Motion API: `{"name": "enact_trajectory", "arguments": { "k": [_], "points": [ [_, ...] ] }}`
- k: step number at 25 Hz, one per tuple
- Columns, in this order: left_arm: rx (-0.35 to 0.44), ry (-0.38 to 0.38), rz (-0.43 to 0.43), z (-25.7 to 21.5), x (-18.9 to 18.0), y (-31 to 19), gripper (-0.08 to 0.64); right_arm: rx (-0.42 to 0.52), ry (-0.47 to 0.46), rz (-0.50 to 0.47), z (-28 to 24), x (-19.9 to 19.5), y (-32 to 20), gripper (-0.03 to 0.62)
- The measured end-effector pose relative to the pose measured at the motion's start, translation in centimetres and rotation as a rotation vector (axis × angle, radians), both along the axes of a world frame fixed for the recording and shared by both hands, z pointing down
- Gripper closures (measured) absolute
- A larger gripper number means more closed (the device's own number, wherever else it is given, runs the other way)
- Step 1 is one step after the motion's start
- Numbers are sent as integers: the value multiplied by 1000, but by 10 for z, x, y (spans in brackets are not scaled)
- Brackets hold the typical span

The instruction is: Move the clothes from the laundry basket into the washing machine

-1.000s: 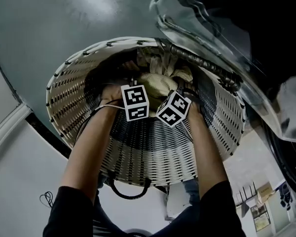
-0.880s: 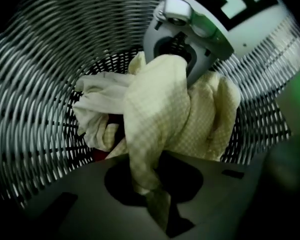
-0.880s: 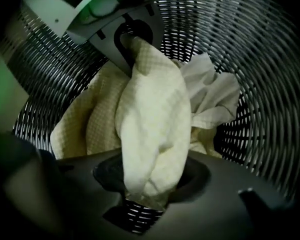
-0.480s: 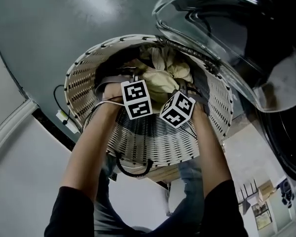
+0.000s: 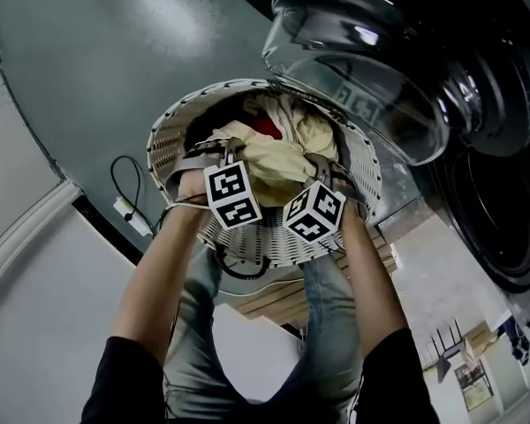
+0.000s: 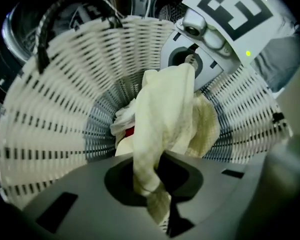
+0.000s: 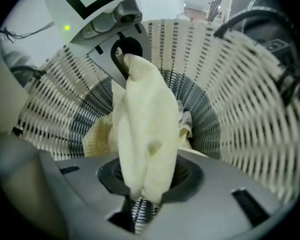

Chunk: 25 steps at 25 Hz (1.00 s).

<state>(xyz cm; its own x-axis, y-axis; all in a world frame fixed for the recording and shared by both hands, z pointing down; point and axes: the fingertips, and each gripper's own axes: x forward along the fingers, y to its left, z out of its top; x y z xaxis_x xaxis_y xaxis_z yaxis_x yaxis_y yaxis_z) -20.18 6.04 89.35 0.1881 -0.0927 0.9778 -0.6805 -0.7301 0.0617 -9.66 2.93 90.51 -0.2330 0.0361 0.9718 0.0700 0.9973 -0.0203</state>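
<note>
The white woven laundry basket point(image 5: 170, 135) stands on the floor below the open washing machine door point(image 5: 353, 69). A pale yellow cloth point(image 5: 269, 159) is stretched between my two grippers above the basket. My left gripper point(image 6: 157, 204) is shut on one end of the cloth point(image 6: 160, 114). At the other end point(image 7: 140, 129) my right gripper point(image 7: 140, 199) is shut on it. Both pairs of jaws have just been closing, with the cloth between them. A red garment point(image 6: 130, 131) and more pale clothes lie at the basket's bottom. In the head view the marker cubes hide the jaws.
The washing machine's dark drum opening point(image 5: 503, 219) is at the right, behind the glass door. A black cable with a white plug point(image 5: 128, 206) lies on the floor left of the basket. The person's jeans-clad legs point(image 5: 327, 325) show below the arms.
Both hands have risen together, lifting the yellow cloth out of the basket's depth. The basket now looks smaller and farther below, and more of the washer door shows.
</note>
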Motion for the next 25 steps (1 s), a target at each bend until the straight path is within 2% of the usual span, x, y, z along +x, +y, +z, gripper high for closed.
{"name": "enact_trajectory", "arguments": {
  "k": [7, 20, 25],
  "points": [
    [54, -7, -32, -56, -6, -2, 513, 19, -35, 23, -55, -1, 4, 485],
    [164, 114, -223, -172, 2, -21, 525, 110, -140, 135, -181, 1, -15, 486],
    [205, 157, -236, -222, 5, -22, 525, 173, -167, 161, -240, 1, -18, 488]
  ]
}}
